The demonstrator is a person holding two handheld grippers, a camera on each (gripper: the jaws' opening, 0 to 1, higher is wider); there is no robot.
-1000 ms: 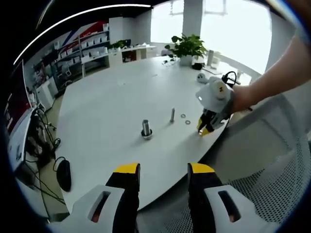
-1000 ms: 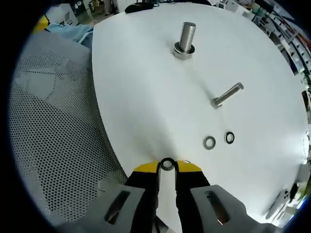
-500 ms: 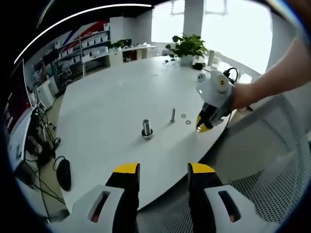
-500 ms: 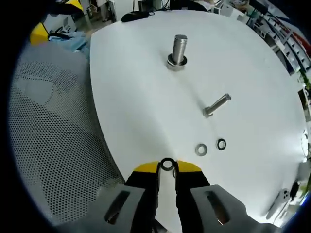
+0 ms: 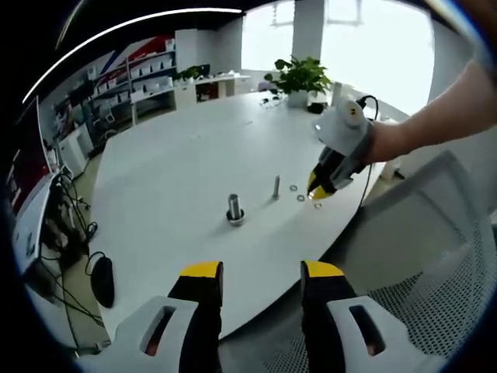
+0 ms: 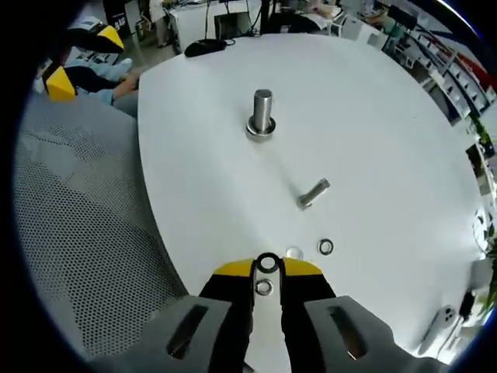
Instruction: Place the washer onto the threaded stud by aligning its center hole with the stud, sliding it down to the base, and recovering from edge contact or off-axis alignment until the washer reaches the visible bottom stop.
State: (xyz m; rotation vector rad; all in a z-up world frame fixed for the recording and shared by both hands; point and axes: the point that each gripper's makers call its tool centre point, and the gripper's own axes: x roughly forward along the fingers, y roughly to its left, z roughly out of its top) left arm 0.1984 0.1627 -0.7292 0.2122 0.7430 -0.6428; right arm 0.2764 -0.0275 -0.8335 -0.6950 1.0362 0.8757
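The right gripper (image 6: 267, 273) is clamped on a washer (image 6: 267, 263), which stands pinched between the yellow tips, its hole facing the camera. In the right gripper view it hangs above the near edge of the white table (image 6: 373, 109). Two loose washers lie on the table just beyond the tips: one (image 6: 293, 253) close by, another (image 6: 325, 247) beside it. A third ring (image 6: 264, 288) shows in the gap between the jaws, though whether it lies on the table there is hard to tell. Farther off a bolt (image 6: 312, 193) lies on its side, and beyond it the stud (image 6: 262, 113) stands upright on its base, well apart from the held washer.

In the left gripper view the right gripper (image 5: 320, 186) hovers near the loose washers, a hand (image 5: 386, 144) holding it. The left gripper (image 5: 258, 273) is off the table edge, jaws apart, holding nothing.
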